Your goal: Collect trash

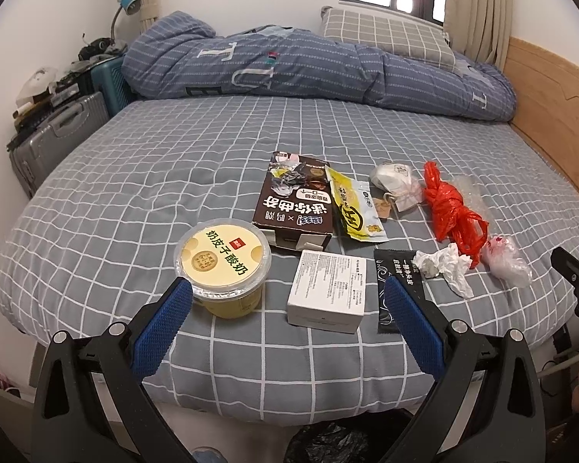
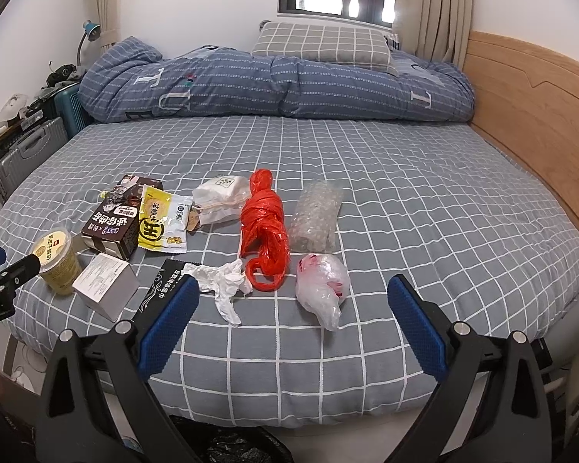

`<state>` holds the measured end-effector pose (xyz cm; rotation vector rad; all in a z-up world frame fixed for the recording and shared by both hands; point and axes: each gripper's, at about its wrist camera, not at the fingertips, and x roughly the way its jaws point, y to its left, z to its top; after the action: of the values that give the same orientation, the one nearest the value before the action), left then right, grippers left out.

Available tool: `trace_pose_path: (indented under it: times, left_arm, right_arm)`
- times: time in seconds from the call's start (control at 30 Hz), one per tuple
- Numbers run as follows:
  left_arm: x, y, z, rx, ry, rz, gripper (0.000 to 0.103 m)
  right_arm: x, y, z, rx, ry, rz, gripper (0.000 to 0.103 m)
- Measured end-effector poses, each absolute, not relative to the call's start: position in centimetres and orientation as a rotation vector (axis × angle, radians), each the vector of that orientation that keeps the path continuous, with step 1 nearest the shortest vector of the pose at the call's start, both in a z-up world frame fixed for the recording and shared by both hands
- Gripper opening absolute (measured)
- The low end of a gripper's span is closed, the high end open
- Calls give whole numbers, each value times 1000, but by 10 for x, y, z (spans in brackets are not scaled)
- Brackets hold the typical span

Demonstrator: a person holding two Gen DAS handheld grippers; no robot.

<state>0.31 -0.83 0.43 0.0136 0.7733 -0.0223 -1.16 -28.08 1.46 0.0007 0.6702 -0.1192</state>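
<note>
- Two grippers of mine hang over the near edge of a grey checked bed [image 2: 405,193] — both spread wide, pinching nothing.
- Left gripper [image 1: 289,308]: I see its fingers flank a white box [image 1: 326,293], with a yellow yogurt cup [image 1: 224,266] just beside the left fingertip.
- Right gripper [image 2: 293,305]: between its fingers lie a crumpled tissue [image 2: 224,279] and a clear plastic wad [image 2: 322,289].
- Farther back — a brown snack box [image 2: 112,223], a yellow wrapper [image 2: 160,220], a knotted red bag [image 2: 264,227], bubble wrap [image 2: 316,216].
- Below the bed edge I see a black bin bag [image 1: 328,443].
</note>
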Motion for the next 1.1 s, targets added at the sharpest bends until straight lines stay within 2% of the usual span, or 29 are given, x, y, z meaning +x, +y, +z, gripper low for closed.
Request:
trace_pose_path:
  times: [1.1]
  left_arm:
    - [8, -7, 6, 15, 771, -21, 97]
  right_arm:
    - [-13, -285, 15, 4, 675, -134, 92]
